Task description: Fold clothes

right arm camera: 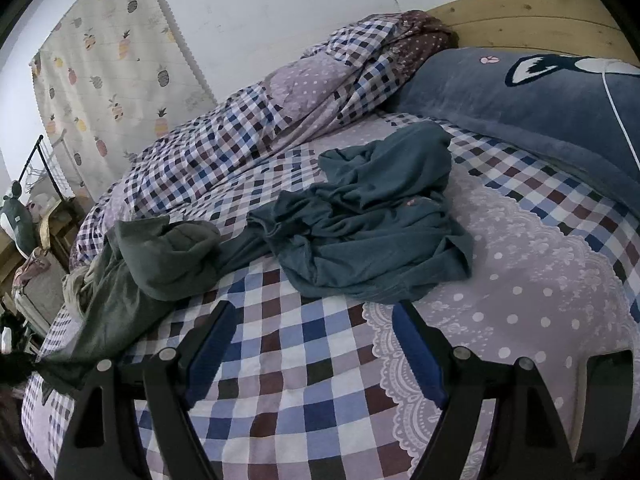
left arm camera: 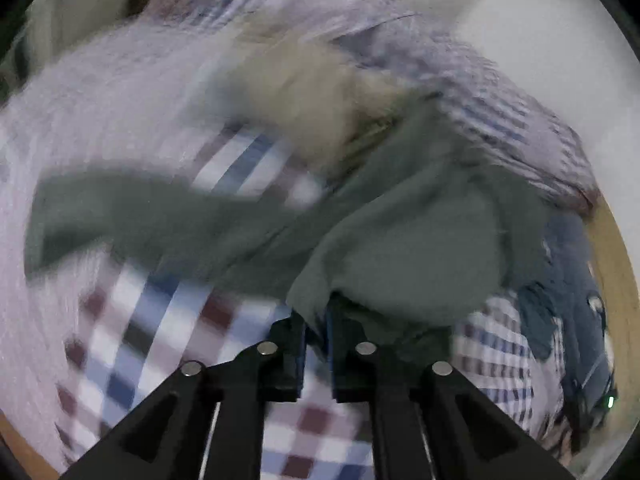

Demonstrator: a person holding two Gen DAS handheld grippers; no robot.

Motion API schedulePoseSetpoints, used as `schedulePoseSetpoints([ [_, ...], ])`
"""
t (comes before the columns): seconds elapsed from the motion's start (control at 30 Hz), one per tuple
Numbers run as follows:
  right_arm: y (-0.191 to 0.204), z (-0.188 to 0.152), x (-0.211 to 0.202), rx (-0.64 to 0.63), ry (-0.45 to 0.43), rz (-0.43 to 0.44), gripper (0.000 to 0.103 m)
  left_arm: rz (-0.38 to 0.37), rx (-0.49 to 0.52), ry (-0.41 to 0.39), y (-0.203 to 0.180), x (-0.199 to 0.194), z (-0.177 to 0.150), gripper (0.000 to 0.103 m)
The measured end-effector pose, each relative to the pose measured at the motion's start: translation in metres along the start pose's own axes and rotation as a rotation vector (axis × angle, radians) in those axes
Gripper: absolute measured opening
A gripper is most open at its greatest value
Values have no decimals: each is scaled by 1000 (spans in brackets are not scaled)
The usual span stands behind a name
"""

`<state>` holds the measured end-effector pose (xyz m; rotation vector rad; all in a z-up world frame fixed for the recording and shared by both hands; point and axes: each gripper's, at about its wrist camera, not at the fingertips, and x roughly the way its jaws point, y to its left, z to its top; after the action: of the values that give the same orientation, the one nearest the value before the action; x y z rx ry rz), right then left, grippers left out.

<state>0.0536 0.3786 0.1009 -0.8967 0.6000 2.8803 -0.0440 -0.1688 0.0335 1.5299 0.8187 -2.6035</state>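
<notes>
left tool (left arm camera: 316,344) clenched on grey-green garment (left arm camera: 400,240), lifted off bed (right arm camera: 304,380) | right tool (right arm camera: 316,356) released, empty | teal garment (right arm camera: 372,216) crumpled dead ahead, nearer right tool

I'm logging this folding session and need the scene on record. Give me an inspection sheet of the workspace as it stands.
Surface: bed sheet, checked, with lilac dotted lace-edged patches.
Job's things: grey-green garment pinched in the left gripper, image blurred; teal garment crumpled mid-bed, untouched.
Clutter: checked duvet bunched along the wall; blue pillow at the wooden headboard.
Grippers: left jaws shut on cloth; right gripper wide open above the sheet, empty.
Cables: white cord across the pillow.
Surroundings: pineapple-print curtain, white wall, a rack beside the bed.
</notes>
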Motion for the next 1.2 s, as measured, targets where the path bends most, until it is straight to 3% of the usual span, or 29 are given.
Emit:
schedulePoseSetpoints([
  [0.07, 0, 0, 1, -2, 4, 0, 84, -50, -38, -21, 15, 3, -21, 47],
  [0.13, 1, -1, 3, -2, 9, 2, 84, -84, -20, -46, 13, 0, -41, 65],
  [0.37, 11, -4, 7, -36, 19, 6, 84, -248, 52, 4, -45, -3, -93, 68],
  [0.53, 17, -6, 7, -57, 24, 12, 84, -200, 59, 39, -78, 29, -96, 68],
  [0.6, 18, -6, 7, -62, 23, 14, 84, -177, 12, 20, -80, 35, -93, 64],
  [0.67, 19, -6, 6, -63, 23, 19, 84, -164, -32, 20, -76, 35, -92, 4],
  [0.77, 20, -5, 5, -63, 20, 29, 84, -208, -52, 26, -67, 21, -101, 4],
  [1.03, 35, -9, 8, -75, 53, 112, 84, -406, 145, -62, -57, -94, -157, 3],
  [1.2, 67, -26, 21, -86, 158, 290, 84, -275, 160, 78, -10, -77, -210, 3],
])
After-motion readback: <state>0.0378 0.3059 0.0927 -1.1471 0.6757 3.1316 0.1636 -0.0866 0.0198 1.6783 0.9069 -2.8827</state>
